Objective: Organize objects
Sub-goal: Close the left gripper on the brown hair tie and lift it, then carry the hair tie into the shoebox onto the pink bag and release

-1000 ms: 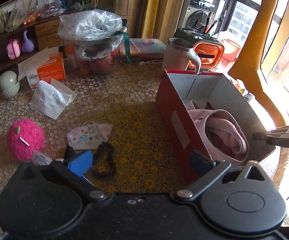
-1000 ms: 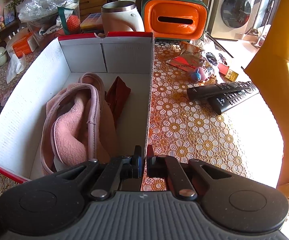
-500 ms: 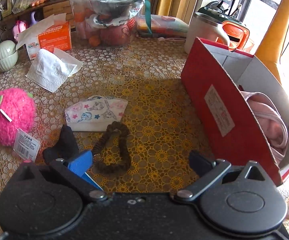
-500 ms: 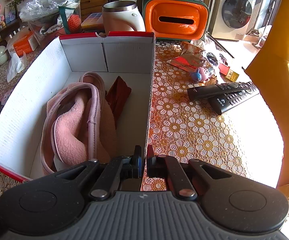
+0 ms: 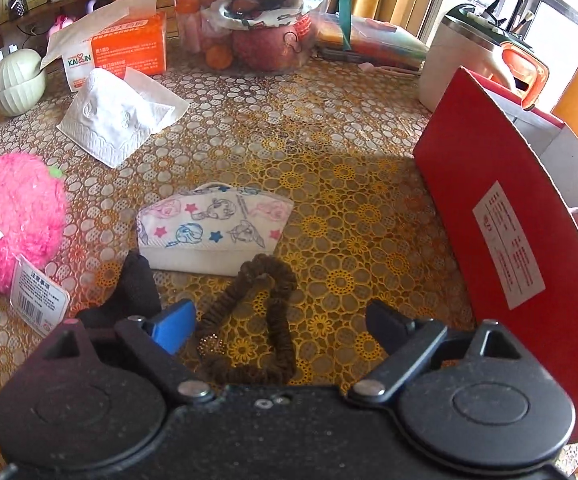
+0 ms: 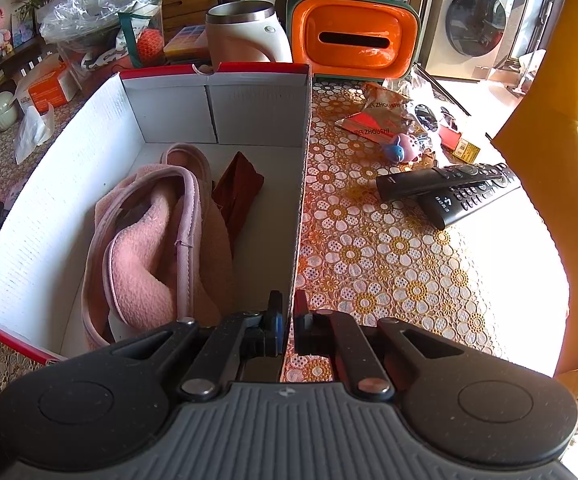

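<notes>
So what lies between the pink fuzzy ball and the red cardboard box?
In the left wrist view, a cartoon-printed face mask and a brown fabric hair scrunchie lie between the ball and the box.

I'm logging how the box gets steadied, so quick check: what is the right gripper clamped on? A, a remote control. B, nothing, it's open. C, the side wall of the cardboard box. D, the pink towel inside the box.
C: the right gripper is shut with the thin side wall of the cardboard box running between its fingers.
</notes>
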